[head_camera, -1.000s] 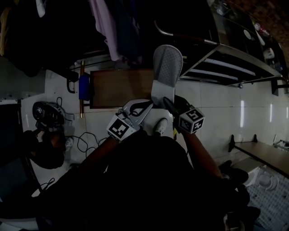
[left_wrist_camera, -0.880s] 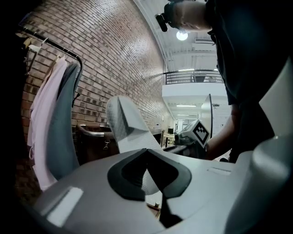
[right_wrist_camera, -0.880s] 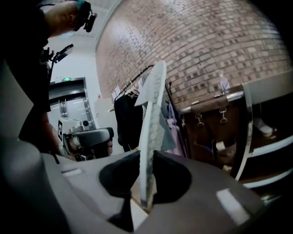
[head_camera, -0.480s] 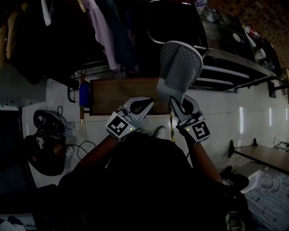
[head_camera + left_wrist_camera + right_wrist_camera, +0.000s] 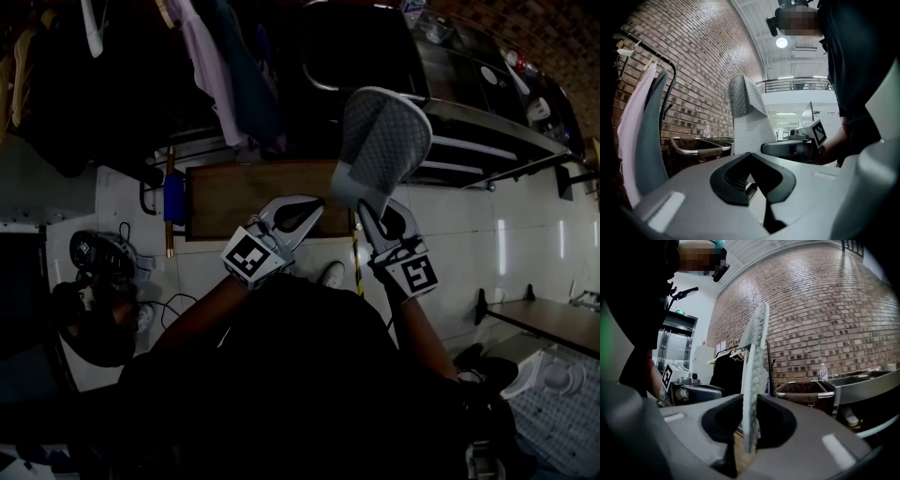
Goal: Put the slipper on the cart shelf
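Slipper: a grey-and-white quilted fabric slipper is held up in the air, standing on end with its rounded end uppermost. It is not on any shelf.
Slipper seen from the right gripper view: it shows edge-on, a thin pale strip rising straight up from between the jaws.
Right hand-held gripper: this one is closed on the slipper's lower end, its jaws only a narrow gap apart with the slipper pinched between the dark pads.
Left hand-held gripper: this one sits just beside the right one, to its left. Its jaws are together at the tips with nothing between them.
Marker cubes: each gripper carries a cube with black-and-white square markers, the left and the right.
Cart: a stainless-steel cart with stacked shelves stands to the right of the raised slipper, close by.
Clothes: dark and pale garments on hangers hang to the left of the slipper.
Floor: a brown rectangular wooden board lies on the white tiled floor below the grippers.
Wall: a brown brick wall rises behind the cart.
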